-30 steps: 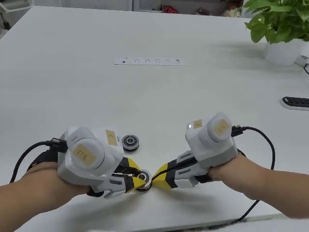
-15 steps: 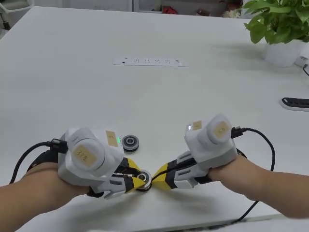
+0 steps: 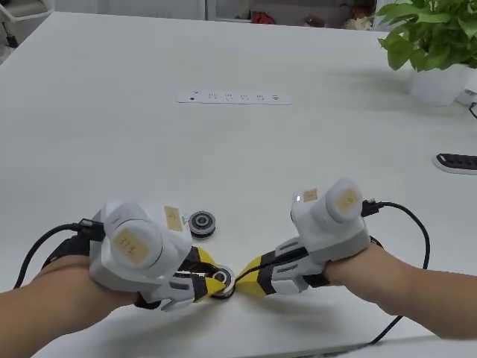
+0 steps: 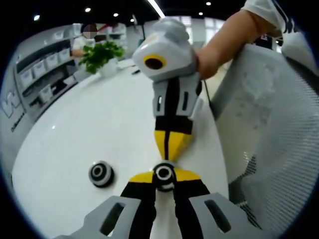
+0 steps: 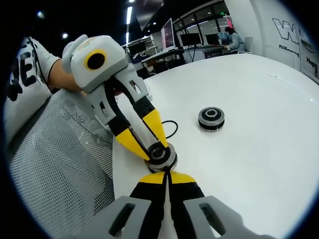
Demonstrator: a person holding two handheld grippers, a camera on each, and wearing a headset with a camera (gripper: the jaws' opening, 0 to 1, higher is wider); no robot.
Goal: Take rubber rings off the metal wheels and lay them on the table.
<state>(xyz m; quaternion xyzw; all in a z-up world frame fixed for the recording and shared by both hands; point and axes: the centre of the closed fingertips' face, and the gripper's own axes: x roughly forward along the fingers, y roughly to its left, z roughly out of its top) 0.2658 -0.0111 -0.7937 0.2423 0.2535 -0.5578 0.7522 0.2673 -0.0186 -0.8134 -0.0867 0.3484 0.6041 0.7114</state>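
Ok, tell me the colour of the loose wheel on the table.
Black with a silvery inner ring; the wheel is clearest in the right gripper view.

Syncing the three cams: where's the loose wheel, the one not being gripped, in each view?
Head view: loose wheel sits lower left of centre on the table.
Left gripper view: low left, beside that view's own jaws.
Right gripper view: right of centre, lying flat.
Shared landmark: the gripped wheel, where the yellow jaw tips meet.

White table (image 3: 112, 112), left gripper (image 3: 216, 283) and right gripper (image 3: 243, 280) pale grey — yellow-and-black ends, metal wheel (image 3: 201, 222) black-and-silver, green plant (image 3: 425, 30).
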